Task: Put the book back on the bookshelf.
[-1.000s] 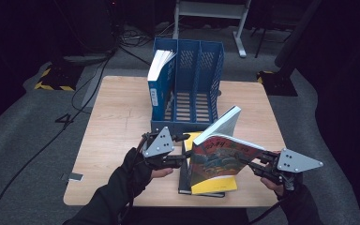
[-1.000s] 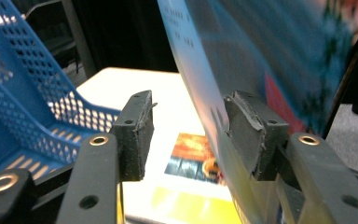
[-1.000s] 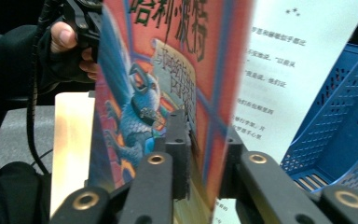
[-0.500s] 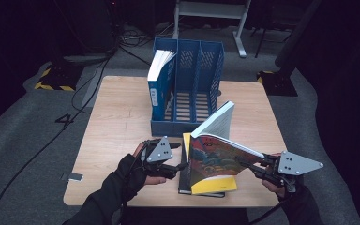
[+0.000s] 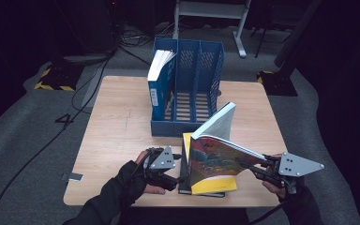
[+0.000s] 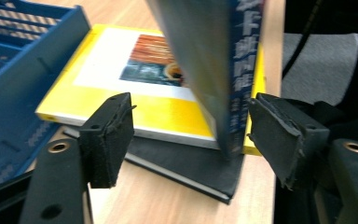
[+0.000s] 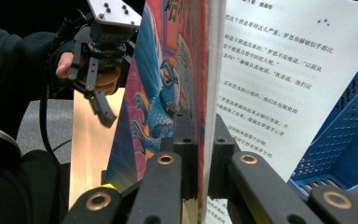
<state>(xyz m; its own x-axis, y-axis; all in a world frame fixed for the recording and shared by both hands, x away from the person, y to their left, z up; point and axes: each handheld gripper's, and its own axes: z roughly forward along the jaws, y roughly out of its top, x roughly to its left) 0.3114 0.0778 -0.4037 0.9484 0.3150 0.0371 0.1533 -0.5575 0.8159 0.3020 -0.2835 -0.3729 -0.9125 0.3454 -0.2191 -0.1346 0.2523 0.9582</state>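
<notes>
— Right tongs (image 5: 246,164): clamping the front cover of the colourful book (image 5: 213,161), jaws pressing together on its outer edge. In the right gripper view, gripping the cover edge-on at the middle, printed pages fanning off to the right.

— And the book itself?

— Standing half open on the stacked books (image 5: 201,190) at the near edge of the table (image 5: 117,126), cover lifting toward the right tongs, spine pointing toward the left ones.

— Left tongs (image 5: 174,183)?

— Standing apart, having just been opening wider, gripping nothing. Sitting low on the table just left of the stack. In the left gripper view, framing the book's spine (image 6: 235,84) between the jaws, nearer the right-hand one, not touching either pad.

— Anything behind?

— Blue file rack (image 5: 201,84) just beyond the book, holding a blue book (image 5: 158,86) upright in its left slot.
</notes>
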